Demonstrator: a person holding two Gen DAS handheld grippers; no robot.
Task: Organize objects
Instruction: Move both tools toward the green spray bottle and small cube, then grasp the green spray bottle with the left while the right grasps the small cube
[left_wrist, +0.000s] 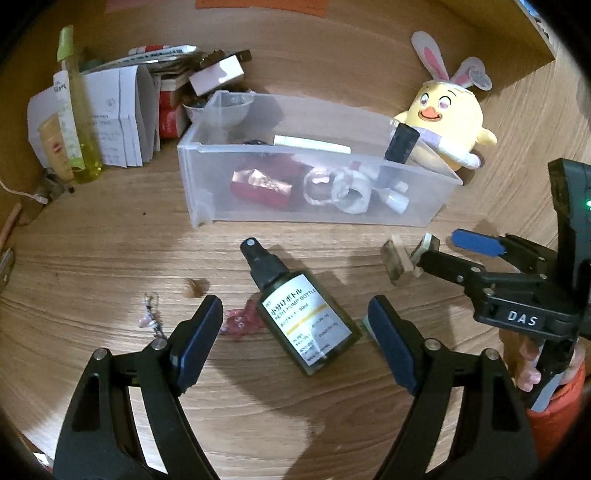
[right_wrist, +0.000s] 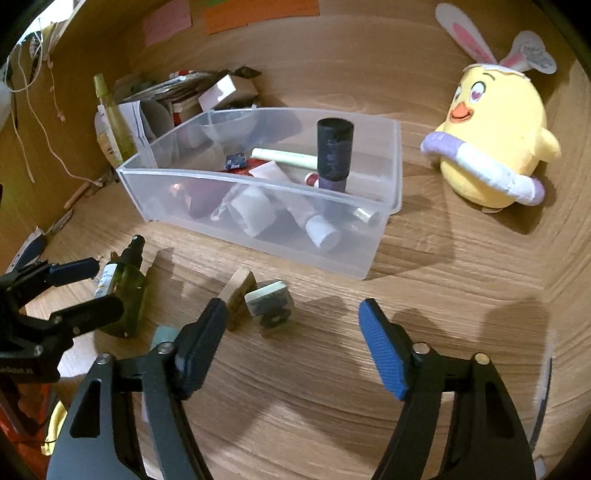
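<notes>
Bin (left_wrist: 207, 206) mid-desk already holds several items, while bottle (left_wrist: 303, 317) and two stamps (right_wrist: 258, 299) remain on desk (left_wrist: 110, 240) before it; left gripper (left_wrist: 295, 343) straddles bottle, wide; right gripper (right_wrist: 291, 347) wide, empty.

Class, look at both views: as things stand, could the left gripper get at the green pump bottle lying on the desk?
Probably yes. The left gripper is open, and the pump bottle lies flat right ahead of its fingers, with nothing on top of it. The right gripper is off to the side.

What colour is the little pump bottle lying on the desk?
Dark olive green pump bottle with a black sprayer and white label; clearest in the left wrist view.
</notes>
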